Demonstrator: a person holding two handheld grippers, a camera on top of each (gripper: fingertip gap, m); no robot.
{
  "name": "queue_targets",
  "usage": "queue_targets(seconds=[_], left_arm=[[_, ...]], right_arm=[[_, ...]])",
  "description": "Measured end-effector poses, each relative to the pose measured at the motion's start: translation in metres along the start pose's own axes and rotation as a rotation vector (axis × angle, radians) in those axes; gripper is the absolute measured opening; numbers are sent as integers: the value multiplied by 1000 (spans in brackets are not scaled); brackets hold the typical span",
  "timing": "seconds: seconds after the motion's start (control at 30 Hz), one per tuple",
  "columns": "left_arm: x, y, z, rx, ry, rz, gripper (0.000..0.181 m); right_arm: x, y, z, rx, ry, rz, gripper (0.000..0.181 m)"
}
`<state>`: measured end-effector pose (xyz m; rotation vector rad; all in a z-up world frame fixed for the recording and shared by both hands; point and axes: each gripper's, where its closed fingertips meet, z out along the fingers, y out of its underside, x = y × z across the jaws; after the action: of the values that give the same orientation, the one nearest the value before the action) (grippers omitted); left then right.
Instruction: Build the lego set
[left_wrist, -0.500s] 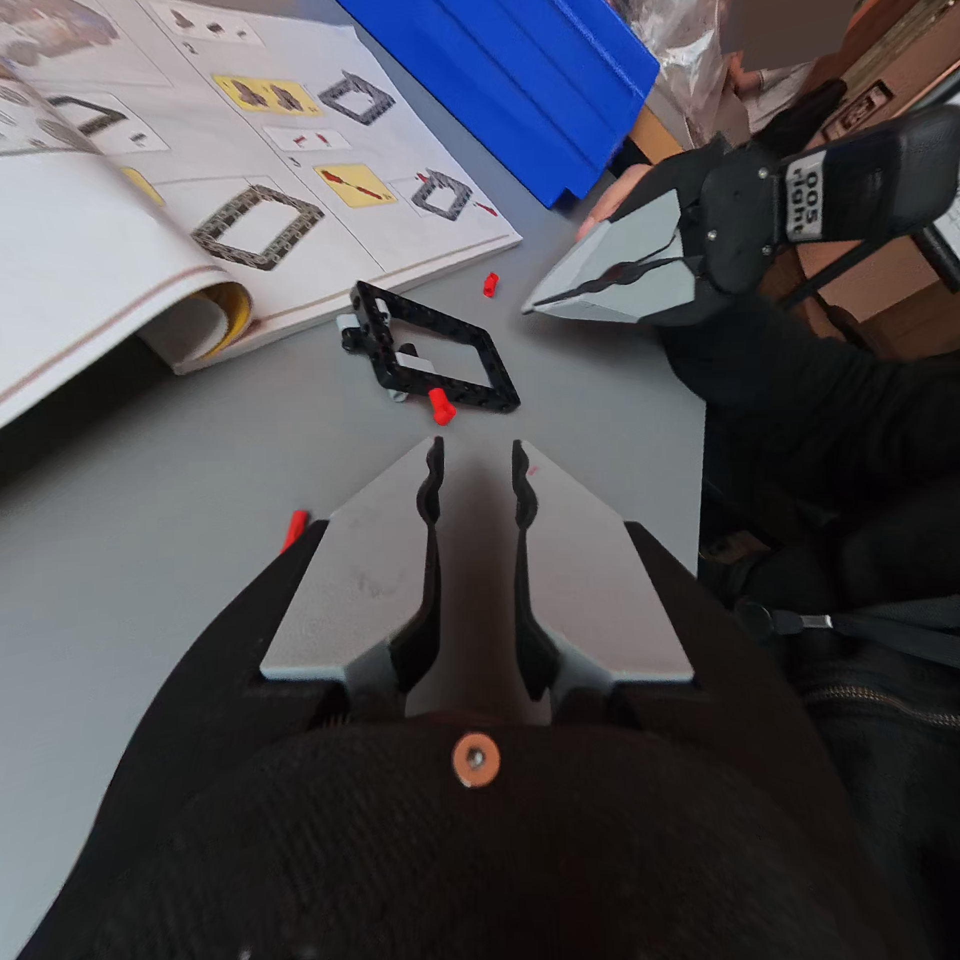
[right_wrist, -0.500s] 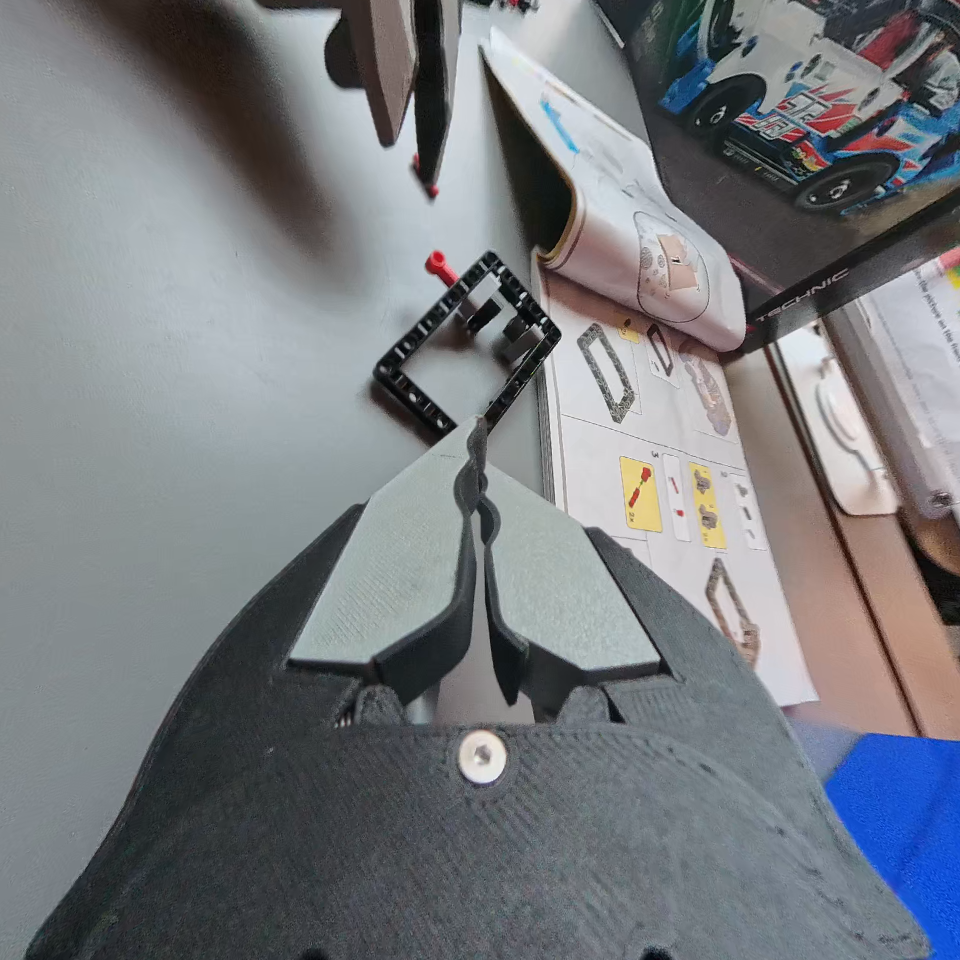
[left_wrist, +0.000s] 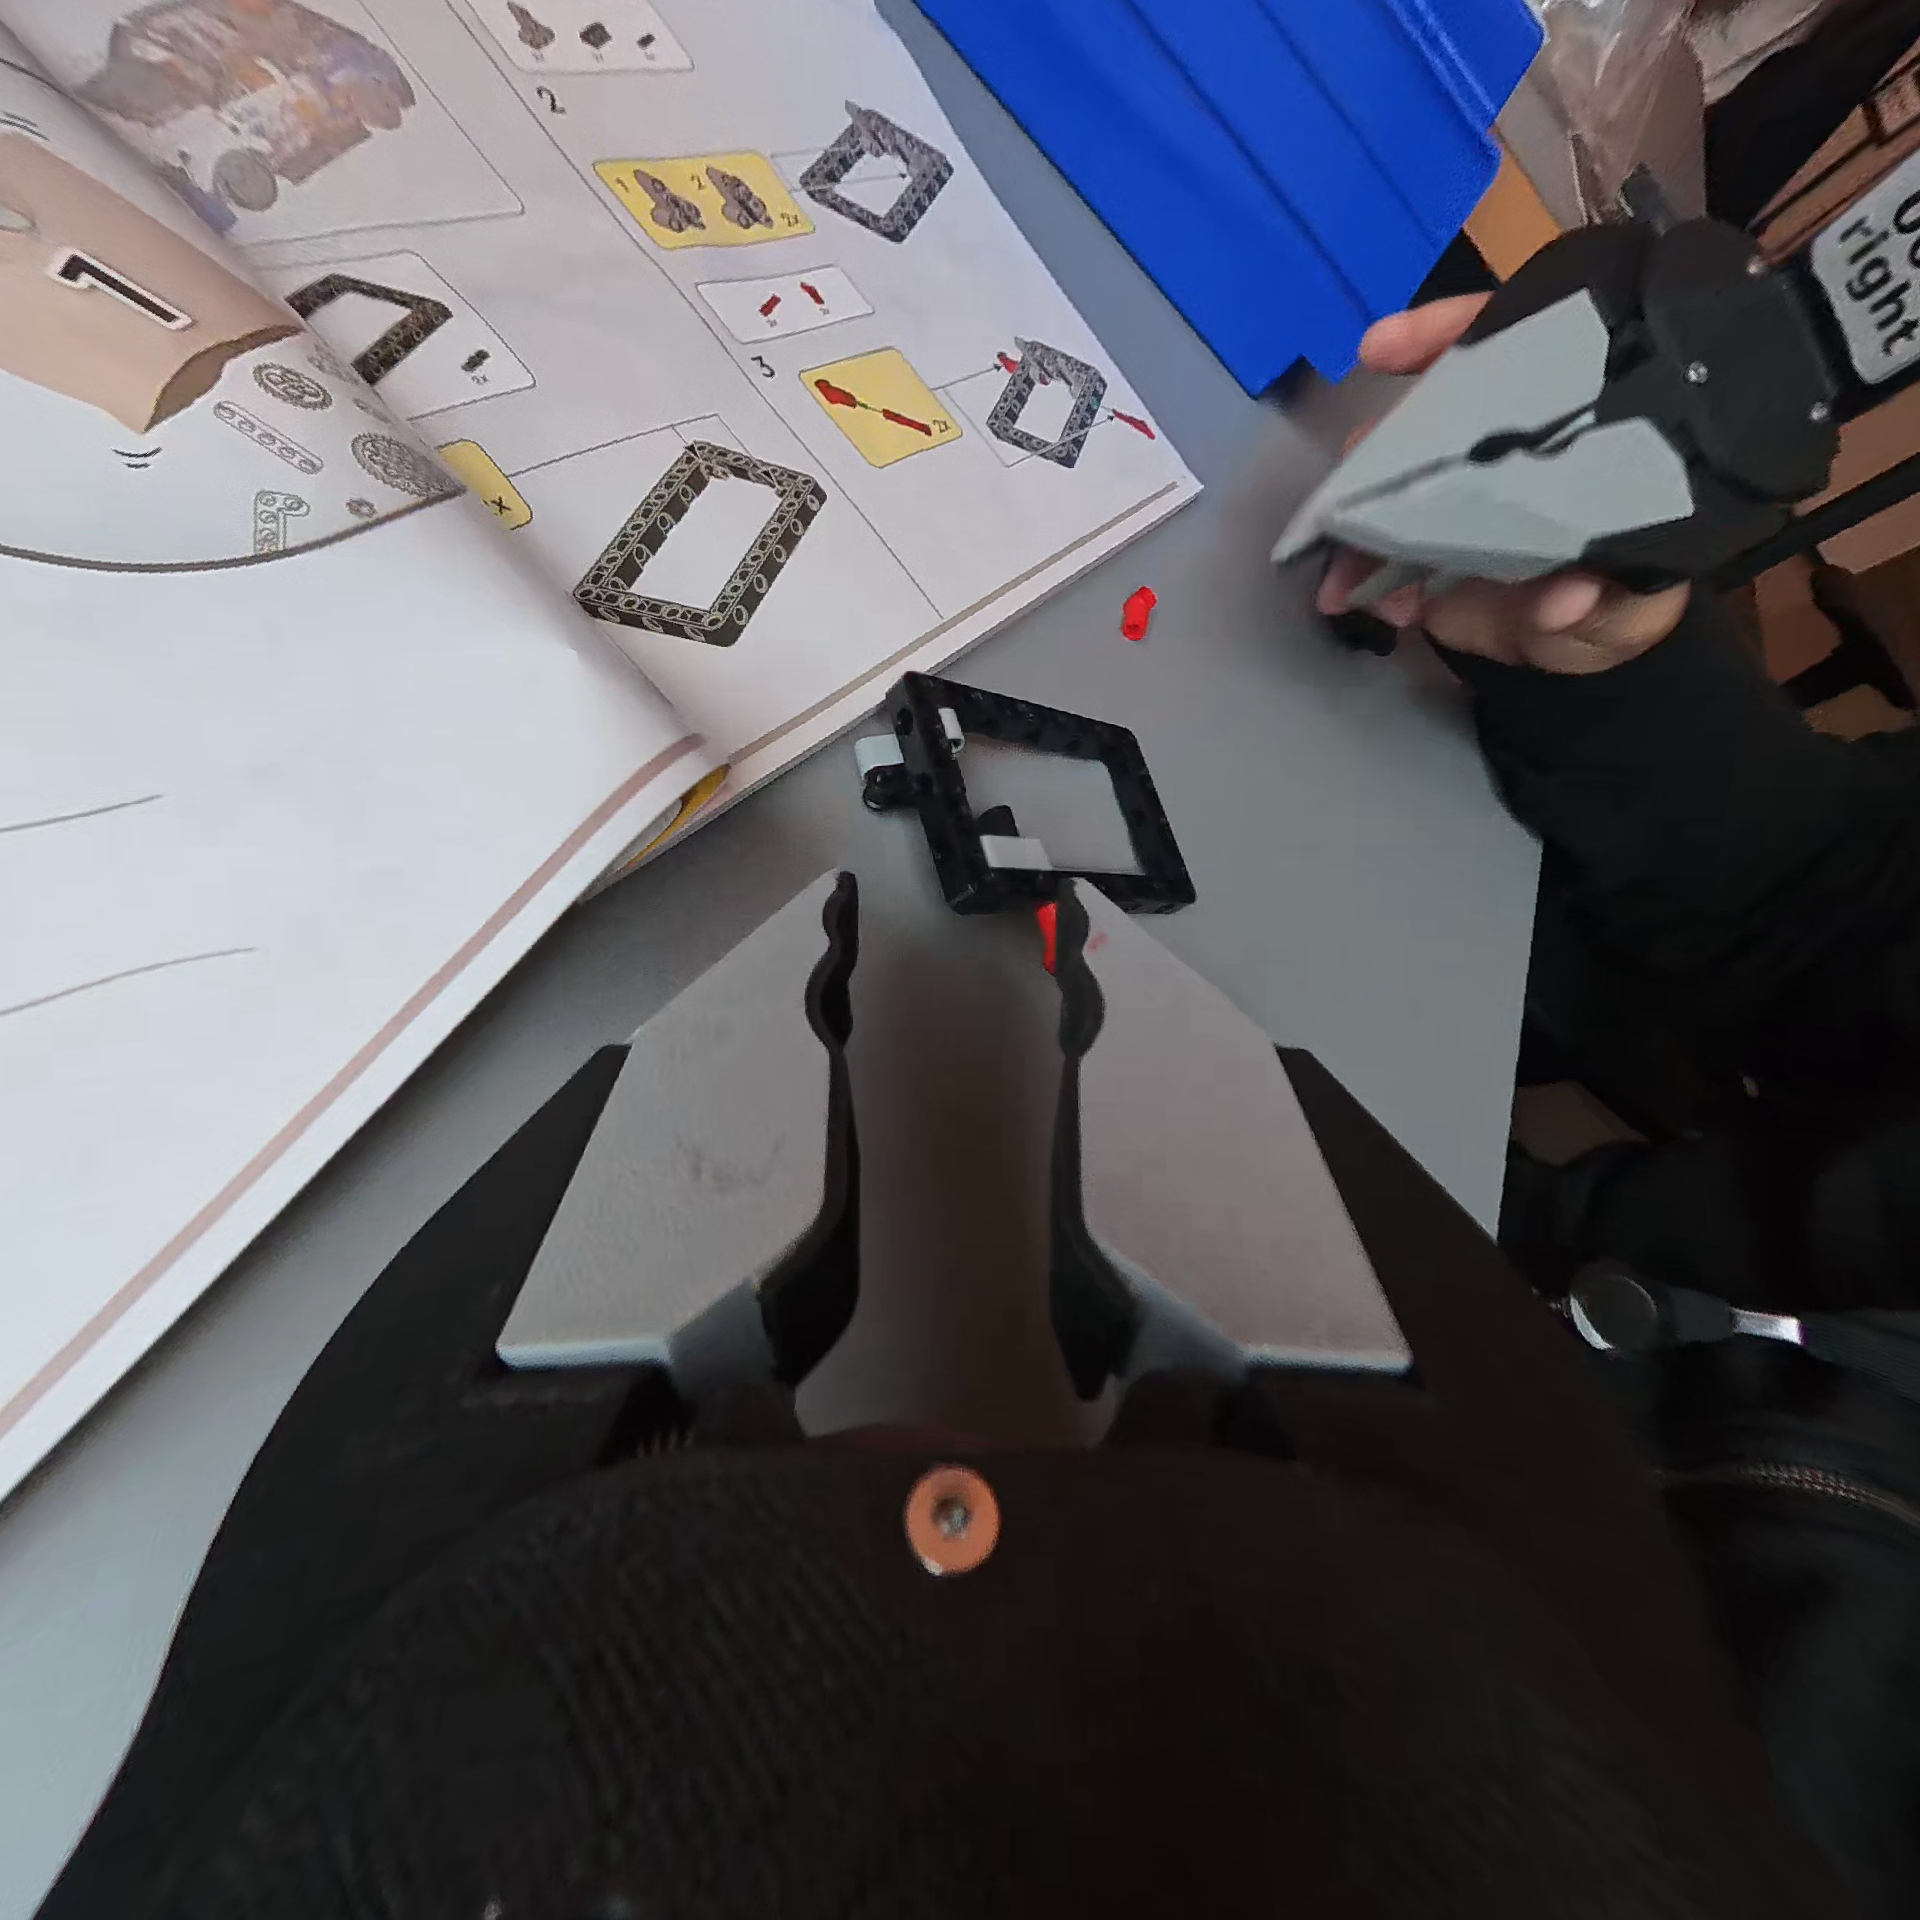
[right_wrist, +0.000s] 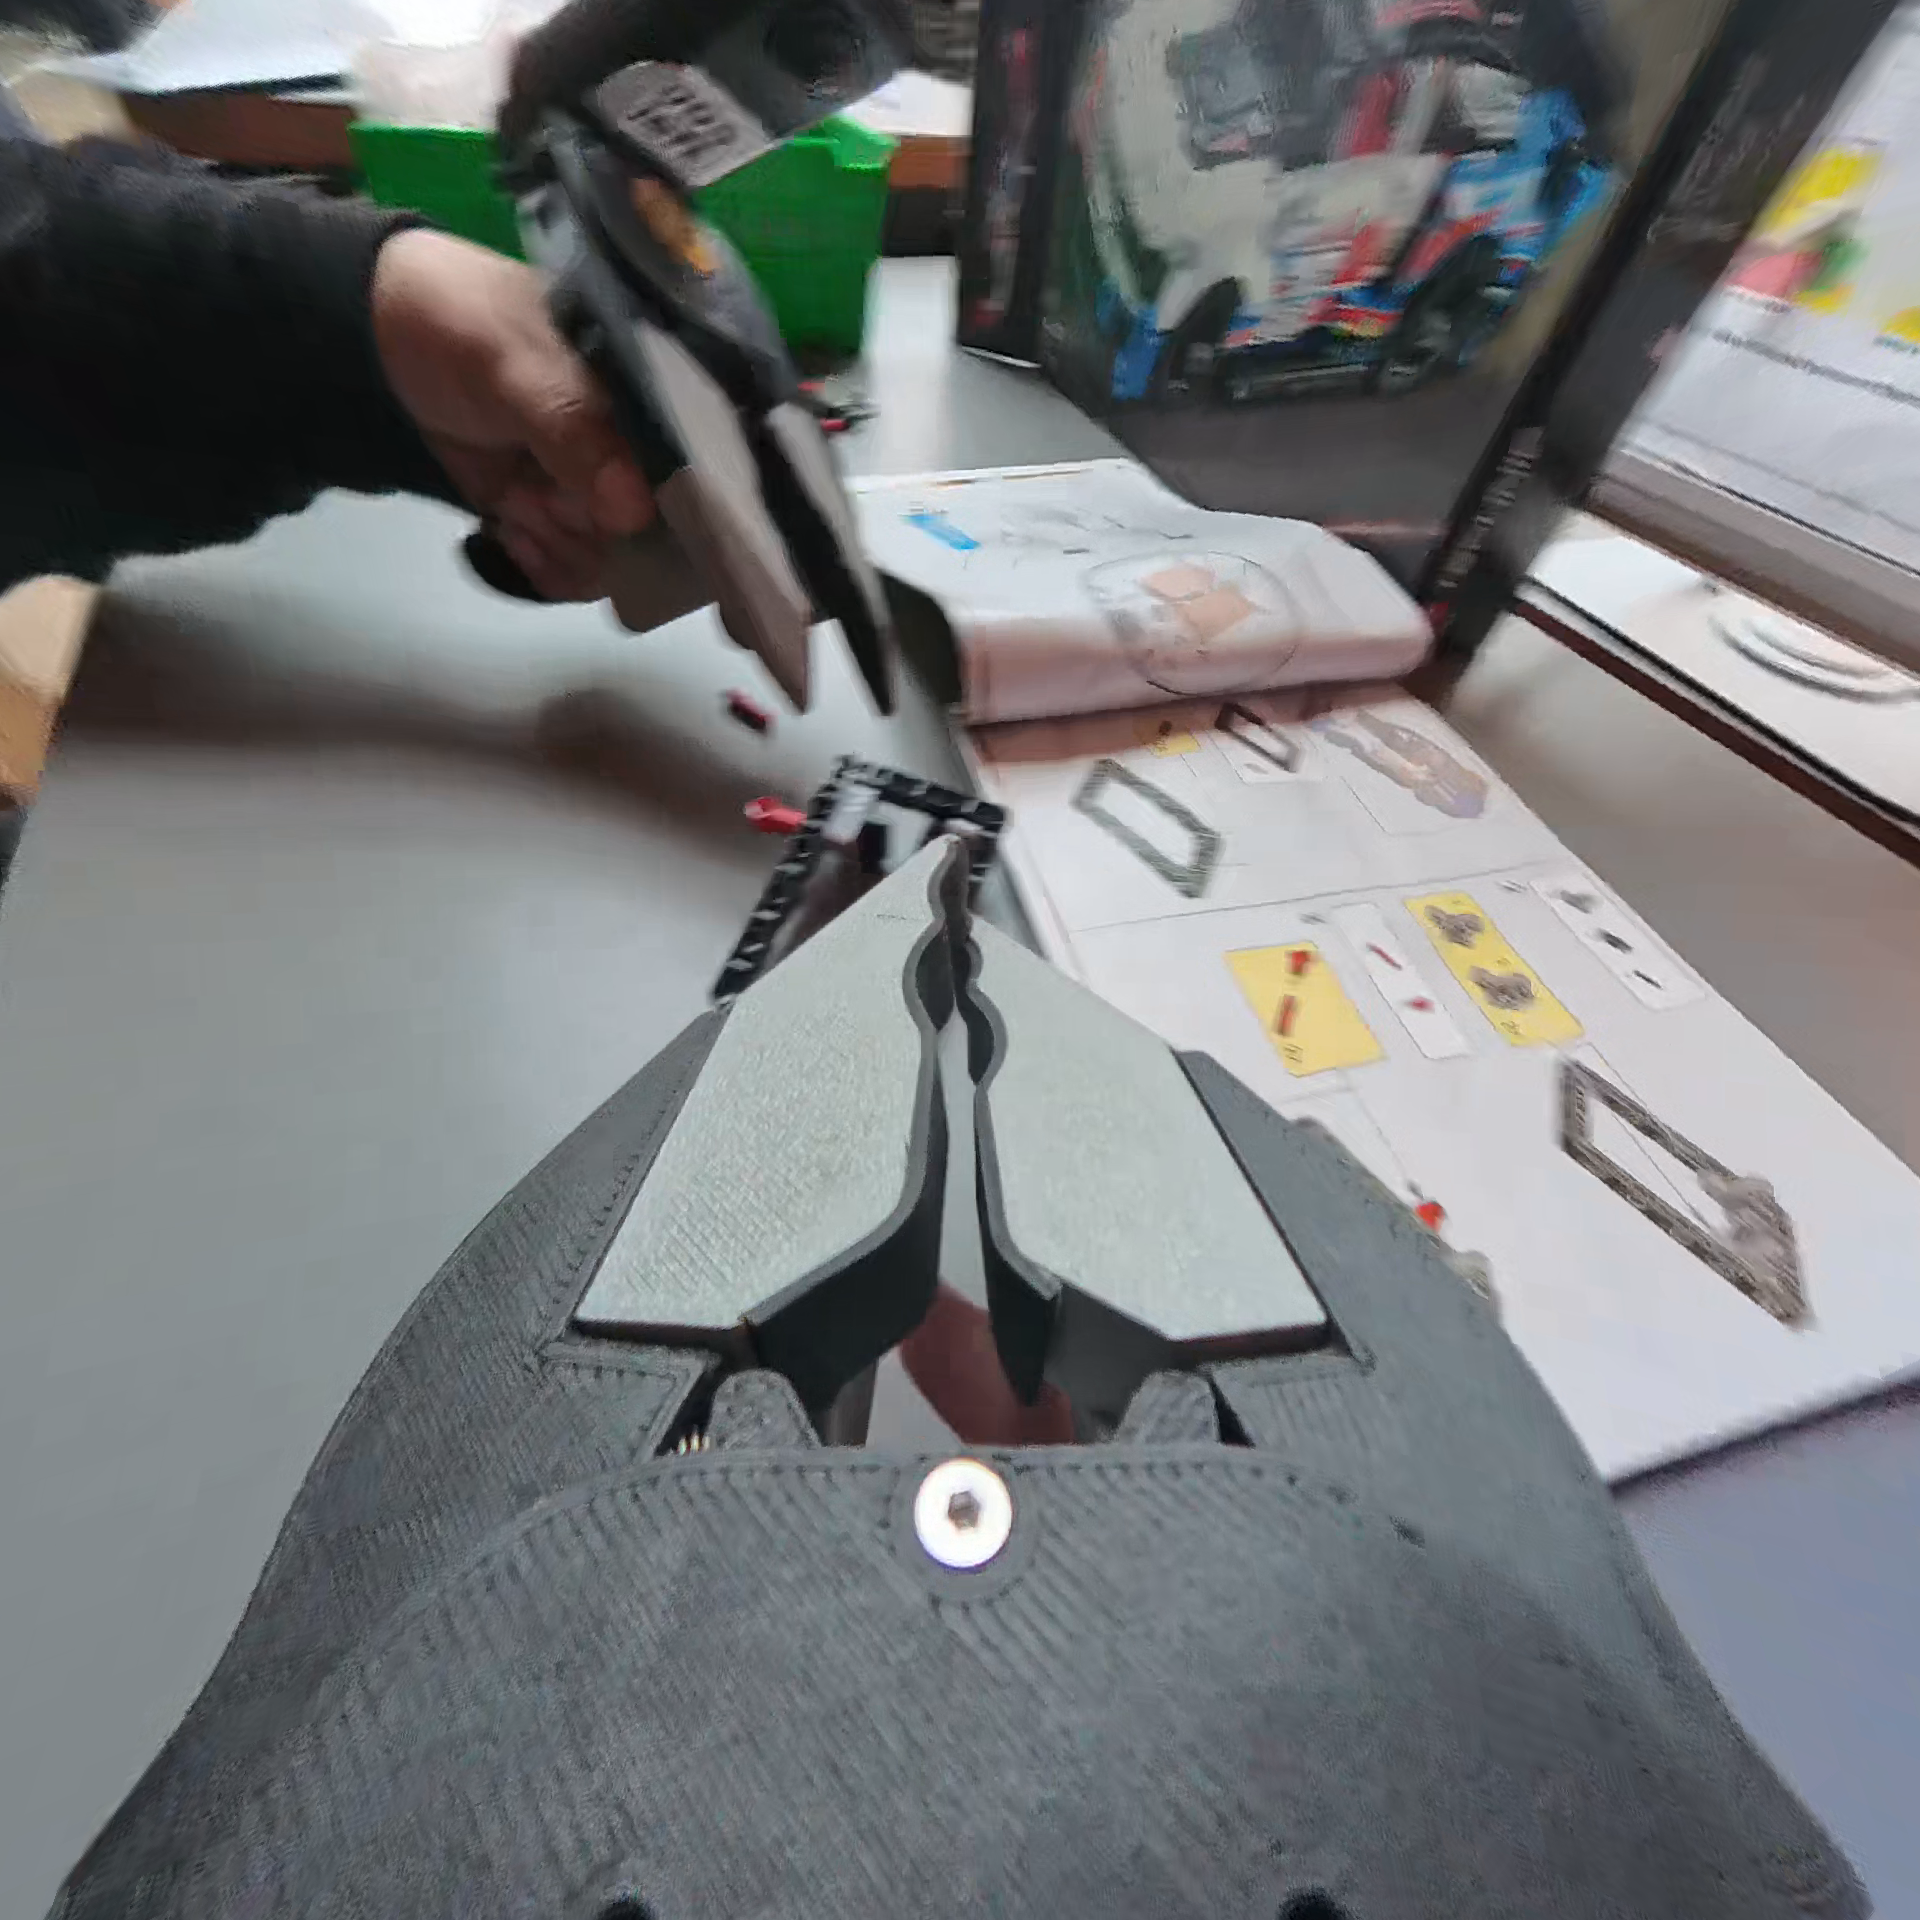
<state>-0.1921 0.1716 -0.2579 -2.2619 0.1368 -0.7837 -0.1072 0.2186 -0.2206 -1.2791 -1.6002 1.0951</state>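
Left hand-held gripper (left_wrist: 951, 914) spread near my black frame (left_wrist: 1049, 805), right hand-held gripper (right_wrist: 951, 914) pressed together, empty; one red pin (left_wrist: 1047, 930) seated, most building remains.

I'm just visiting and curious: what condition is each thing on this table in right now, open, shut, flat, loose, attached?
Left gripper: open, fingers apart, empty, close to the frame.
Right gripper: shut, holding nothing visible.
Black frame: flat on the table, grey pieces fitted, a red pin sticking from its near edge.
Loose red pin: lying free on the table.
Instruction booklet: open, pages curling.
Lego box: standing upright.
Blue bin: contents not visible.
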Motion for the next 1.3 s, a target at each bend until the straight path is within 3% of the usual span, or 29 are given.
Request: queue_targets(seconds=[0.1, 0.2, 0.27, 0.33, 0.43, 0.5, 0.7, 0.73, 0.83, 0.87, 0.9, 0.93, 0.97, 1.1, 1.23, 1.3], left_arm=[[-1, 3, 10, -41, 42, -40, 36], [-2, 7, 18, -51, 69, -67, 34], [2, 7, 23, -48, 119, -102, 30], [5, 7, 27, -39, 168, -134, 21], [6, 2, 27, -4, 196, -152, 13], [8, 1, 25, 10, 201, -134, 12], [36, 0, 6, 126, 292, -2, 7], [43, 2, 0, 144, 300, 47, 6], [63, 22, -13, 133, 298, 269, 6], [70, 29, -17, 123, 294, 358, 6], [76, 38, -19, 113, 281, 446, 6], [76, 45, -20, 93, 246, 513, 6], [75, 53, -19, 61, 210, 568, 6], [65, 77, -12, -73, 91, 687, 6], [65, 76, -11, -72, 84, 668, 6], [62, 75, -10, -70, 70, 652, 6]], right_arm=[[20, 5, 1, -54, 141, 23, 0], [17, 15, 11, -109, 166, 21, 0], [0, 18, 17, -133, 91, -5, 0], [-11, 9, 18, -74, 54, -25, 0], [-11, -7, 16, 22, 123, -100, 0], [-29, -10, 16, 42, 15, -100, 0], [-67, 17, 12, -158, -283, 38, 0], [-65, 18, 11, -179, -265, 66, 17], [-64, -1, 2, -81, -241, 21, 20], [-63, -1, -1, -73, -233, -18, 36], [-63, 3, -1, -88, -235, -52, 72], [-65, 9, -1, -105, -245, -70, 120], [-69, 14, -1, -121, -271, -75, 149], [-76, 16, 2, -117, -279, -88, 156], [-84, 20, 5, -128, -306, -102, 157], [-79, 15, 10, -94, -237, -102, 157]])
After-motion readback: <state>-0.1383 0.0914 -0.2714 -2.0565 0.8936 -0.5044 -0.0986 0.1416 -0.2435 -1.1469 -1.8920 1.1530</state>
